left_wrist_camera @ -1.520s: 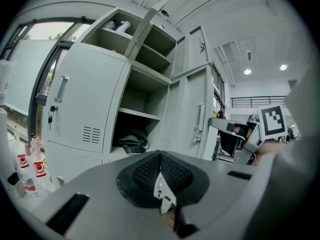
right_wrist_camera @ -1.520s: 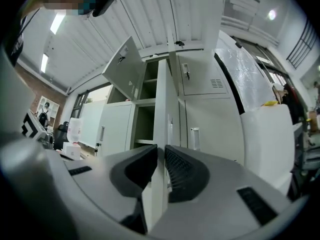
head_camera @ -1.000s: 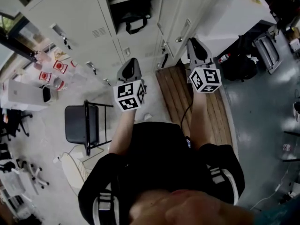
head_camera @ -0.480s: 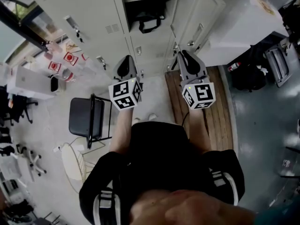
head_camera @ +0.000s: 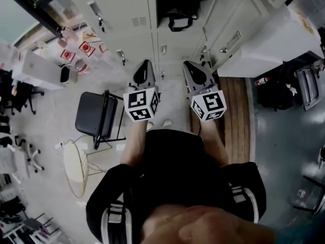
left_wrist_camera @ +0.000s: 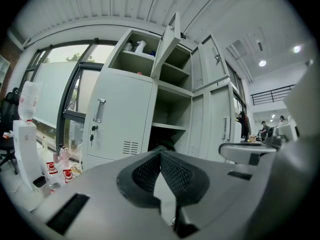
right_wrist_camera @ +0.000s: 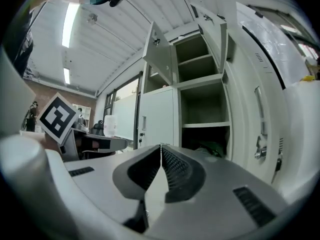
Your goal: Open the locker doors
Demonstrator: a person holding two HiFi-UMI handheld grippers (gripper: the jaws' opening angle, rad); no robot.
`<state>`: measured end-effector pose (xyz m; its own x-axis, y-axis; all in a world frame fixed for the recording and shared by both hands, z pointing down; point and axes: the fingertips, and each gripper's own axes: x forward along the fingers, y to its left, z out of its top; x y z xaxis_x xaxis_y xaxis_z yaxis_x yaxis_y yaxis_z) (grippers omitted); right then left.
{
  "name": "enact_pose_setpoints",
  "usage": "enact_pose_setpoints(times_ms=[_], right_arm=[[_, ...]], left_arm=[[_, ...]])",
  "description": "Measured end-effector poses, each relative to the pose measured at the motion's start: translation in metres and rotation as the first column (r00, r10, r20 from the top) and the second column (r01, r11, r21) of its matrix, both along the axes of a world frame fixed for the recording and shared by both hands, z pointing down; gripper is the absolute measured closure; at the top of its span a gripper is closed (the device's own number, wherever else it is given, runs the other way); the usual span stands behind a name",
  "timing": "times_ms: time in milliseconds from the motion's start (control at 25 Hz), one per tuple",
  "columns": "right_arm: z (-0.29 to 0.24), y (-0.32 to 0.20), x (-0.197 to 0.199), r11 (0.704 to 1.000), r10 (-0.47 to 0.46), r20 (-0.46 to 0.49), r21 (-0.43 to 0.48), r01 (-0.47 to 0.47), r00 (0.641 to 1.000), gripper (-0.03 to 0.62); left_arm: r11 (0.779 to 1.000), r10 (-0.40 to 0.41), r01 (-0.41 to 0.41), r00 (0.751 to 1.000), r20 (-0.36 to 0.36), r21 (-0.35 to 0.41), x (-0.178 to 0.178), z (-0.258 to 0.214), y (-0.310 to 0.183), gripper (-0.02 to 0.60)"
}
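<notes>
The grey locker bank (head_camera: 127, 14) runs across the top of the head view. One middle compartment (head_camera: 177, 6) stands open with a black bag (head_camera: 180, 20) inside, and its door (head_camera: 236, 32) swings out to the right. My left gripper (head_camera: 146, 64) points at the lockers, shut and holding nothing. Its own view shows a closed door (left_wrist_camera: 120, 126) with a handle (left_wrist_camera: 99, 110) and open shelves (left_wrist_camera: 172, 116). My right gripper (head_camera: 189, 66) is beside it, aimed at the open compartment (right_wrist_camera: 205, 114). Its jaws have just been closing and are shut, with nothing between them.
A black folding chair (head_camera: 96, 117) stands on the floor at the left. A wooden platform (head_camera: 236, 121) lies at the right. A large white box (head_camera: 277, 37) sits beside the open door, with black bags (head_camera: 277, 93) below it. A desk (head_camera: 38, 70) stands far left.
My right gripper has swung left, away from the open door's handle, and now sits close beside the left gripper. Both have drawn back a little from the lockers.
</notes>
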<state>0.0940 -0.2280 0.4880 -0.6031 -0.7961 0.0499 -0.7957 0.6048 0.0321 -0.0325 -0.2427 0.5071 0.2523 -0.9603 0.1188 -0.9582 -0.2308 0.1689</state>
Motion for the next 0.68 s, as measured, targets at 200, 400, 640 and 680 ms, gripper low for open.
enact_pose_setpoints(times_ms=[200,400,640,680], right_arm=[[0.004,-0.001,-0.007,1.000,-0.011,-0.002,-0.009,0.011,1.000,0.571],[0.002,-0.003,-0.003,1.000,-0.008,-0.006,-0.003,0.008,1.000,0.571],[-0.001,-0.011,0.003,1.000,-0.008,0.001,0.013,0.008,1.000,0.571],[-0.001,-0.012,0.004,1.000,-0.008,0.001,0.016,0.008,1.000,0.571]], left_arm=[[1.000,0.003,-0.004,1.000,0.018,0.031,0.000,-0.008,0.003,0.572],[0.999,0.019,-0.019,1.000,0.016,0.030,0.007,-0.009,0.003,0.572],[0.996,0.043,-0.045,0.999,0.032,0.071,0.022,-0.022,-0.002,0.572],[0.996,0.050,-0.052,0.998,0.026,0.077,0.025,-0.023,-0.002,0.572]])
